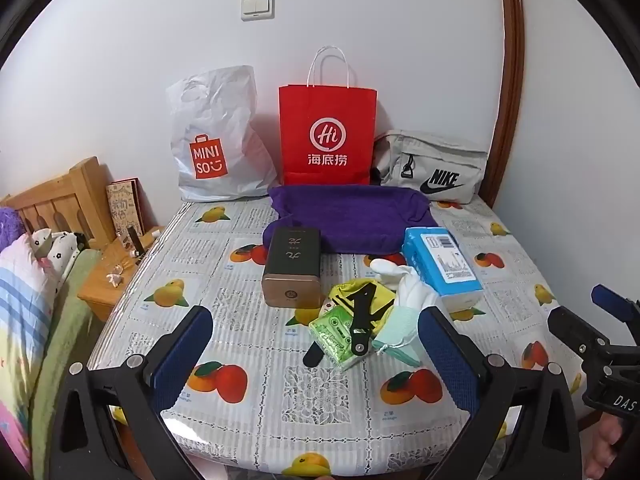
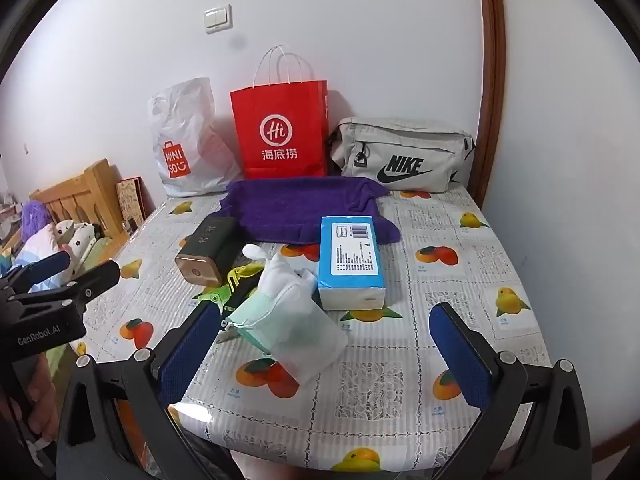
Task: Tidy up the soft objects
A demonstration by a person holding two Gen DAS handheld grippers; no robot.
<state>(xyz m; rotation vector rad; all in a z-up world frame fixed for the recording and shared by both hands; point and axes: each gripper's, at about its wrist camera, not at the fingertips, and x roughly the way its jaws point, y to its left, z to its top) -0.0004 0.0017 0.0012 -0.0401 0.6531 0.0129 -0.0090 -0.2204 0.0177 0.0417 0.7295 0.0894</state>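
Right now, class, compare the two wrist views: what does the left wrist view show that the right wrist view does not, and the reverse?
Only the left wrist view shows the green tissue packet and the black strap clearly, plus the right gripper. Only the right wrist view shows the blue tissue pack label side and the left gripper. Both share the red paper bag, purple towel, white glove and brown tin.
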